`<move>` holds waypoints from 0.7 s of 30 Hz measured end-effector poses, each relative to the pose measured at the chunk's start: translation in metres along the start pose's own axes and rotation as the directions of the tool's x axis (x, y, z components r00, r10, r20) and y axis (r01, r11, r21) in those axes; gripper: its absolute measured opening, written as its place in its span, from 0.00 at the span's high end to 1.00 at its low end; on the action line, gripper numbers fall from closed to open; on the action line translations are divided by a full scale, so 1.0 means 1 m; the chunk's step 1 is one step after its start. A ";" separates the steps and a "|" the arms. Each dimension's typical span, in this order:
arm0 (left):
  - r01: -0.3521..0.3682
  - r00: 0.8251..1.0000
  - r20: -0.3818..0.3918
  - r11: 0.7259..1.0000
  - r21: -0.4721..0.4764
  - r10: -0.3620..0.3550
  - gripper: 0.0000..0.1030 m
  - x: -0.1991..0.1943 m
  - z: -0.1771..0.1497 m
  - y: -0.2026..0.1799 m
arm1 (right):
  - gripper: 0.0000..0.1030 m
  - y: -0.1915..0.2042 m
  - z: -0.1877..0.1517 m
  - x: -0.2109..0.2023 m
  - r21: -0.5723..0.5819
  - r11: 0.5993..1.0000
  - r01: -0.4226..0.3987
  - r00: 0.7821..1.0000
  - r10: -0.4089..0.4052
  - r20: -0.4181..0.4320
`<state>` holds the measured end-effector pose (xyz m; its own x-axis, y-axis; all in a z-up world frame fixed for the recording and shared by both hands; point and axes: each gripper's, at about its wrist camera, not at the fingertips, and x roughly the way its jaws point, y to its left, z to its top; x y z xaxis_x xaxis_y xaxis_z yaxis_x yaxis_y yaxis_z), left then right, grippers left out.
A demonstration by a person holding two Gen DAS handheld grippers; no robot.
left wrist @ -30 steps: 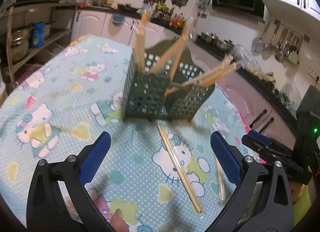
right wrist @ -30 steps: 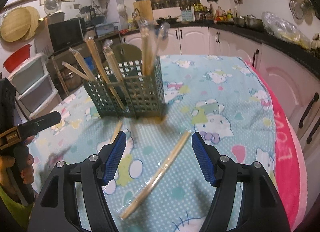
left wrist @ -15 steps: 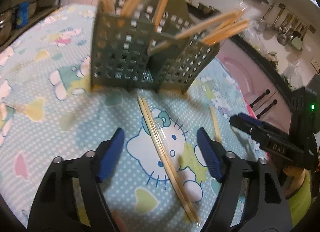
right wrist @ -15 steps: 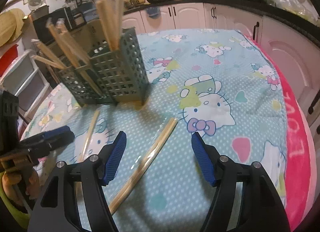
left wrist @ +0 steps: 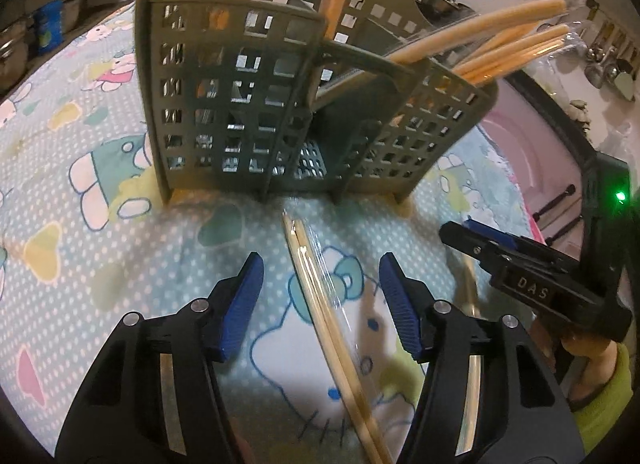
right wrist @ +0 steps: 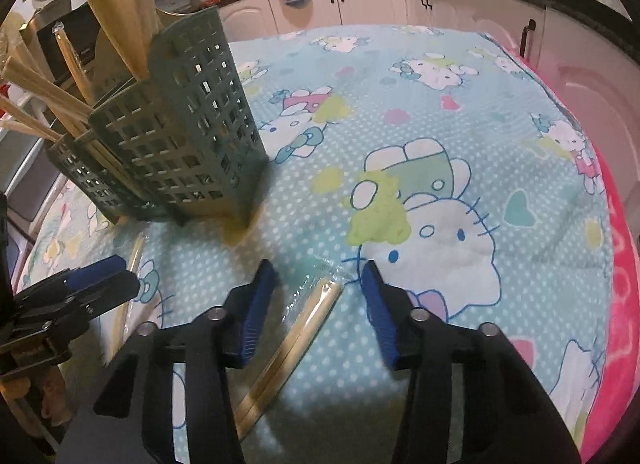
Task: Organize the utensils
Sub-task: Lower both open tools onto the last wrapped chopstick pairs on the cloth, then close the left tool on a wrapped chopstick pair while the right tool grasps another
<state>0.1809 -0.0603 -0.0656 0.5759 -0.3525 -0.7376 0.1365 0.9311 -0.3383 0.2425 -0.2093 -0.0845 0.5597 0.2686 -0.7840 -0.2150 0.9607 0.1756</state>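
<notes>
— Both grippers have dropped low and closed in on the cloth since a second ago; the green holder, small and mid-frame then, now fills the top of the left wrist view. What is biggest?

— That cartoon-cat tablecloth point(right wrist: 460, 112), pale blue with a pink border on its far side, seen only from the right wrist. Next the green perforated utensil holder point(left wrist: 256, 104), standing upright on the cloth with wooden chopsticks point(left wrist: 472, 24) leaning out of its compartments.

— And the loose pieces?

— A wrapped chopstick pair point(left wrist: 332, 320) lies flat on the cloth, running from just before the holder's foot back between the fingers of the left gripper point(left wrist: 320, 280). Its blue pads are spread wide, either side of the pair, touching nothing. A second wrapped pair point(right wrist: 296, 340) lies between the fingers of the right gripper point(right wrist: 316, 284), also parted and holding nothing.

— Does each view catch the other tool?

— Yes. The left wrist view shows the right gripper from the side at its right edge, above that second pair, with a green light behind it. The right wrist view shows the left gripper at its left edge, over the first pair. Kitchen cabinets point(right wrist: 372, 0) show clearly only from the right.
</notes>
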 end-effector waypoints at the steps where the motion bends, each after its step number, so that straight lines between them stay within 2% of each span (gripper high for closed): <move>1: -0.005 1.000 0.002 1.000 -0.003 0.005 0.50 0.002 0.001 0.000 | 0.71 0.001 0.000 -0.001 -0.002 1.000 -0.001 1.000 0.001 0.003; 2: -0.011 1.000 0.007 1.000 -0.006 0.011 0.50 0.003 0.003 0.001 | 0.80 0.001 -0.001 -0.001 -0.003 1.000 -0.001 1.000 0.001 0.006; 5: -0.043 0.999 0.019 0.999 0.002 0.043 0.51 0.008 0.007 -0.001 | 0.89 0.000 -0.002 -0.003 -0.002 1.000 -0.031 0.999 0.031 0.018; 8: -0.097 0.995 0.033 0.995 0.013 0.096 0.58 0.014 0.010 -0.008 | 0.91 0.001 -0.003 -0.010 0.009 0.998 -0.061 0.997 0.061 0.039; 11: -0.135 0.990 0.044 0.991 0.006 0.135 0.76 0.017 0.012 -0.010 | 0.91 0.002 -0.002 -0.019 0.010 0.996 -0.084 0.994 0.084 0.066; 12: -0.139 0.989 0.045 0.990 0.004 0.139 0.78 0.017 0.012 -0.009 | 0.91 0.002 -0.002 -0.021 0.012 0.996 -0.089 0.994 0.088 0.070; 14: -0.138 0.989 0.045 0.990 -0.004 0.138 0.89 0.016 0.014 -0.005 | 0.91 0.004 -0.002 -0.028 0.010 0.994 -0.105 0.991 0.103 0.081; 21: -0.043 0.998 0.047 0.997 -0.066 0.046 0.94 -0.003 0.010 0.021 | 0.92 0.017 -0.001 -0.053 -0.030 0.994 -0.108 0.986 0.111 0.125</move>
<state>0.1903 -0.0389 -0.0644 0.6188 -0.3044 -0.7242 0.0584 0.9372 -0.3439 0.2081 -0.2070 -0.0410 0.6276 0.3801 -0.6794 -0.2983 0.9235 0.2410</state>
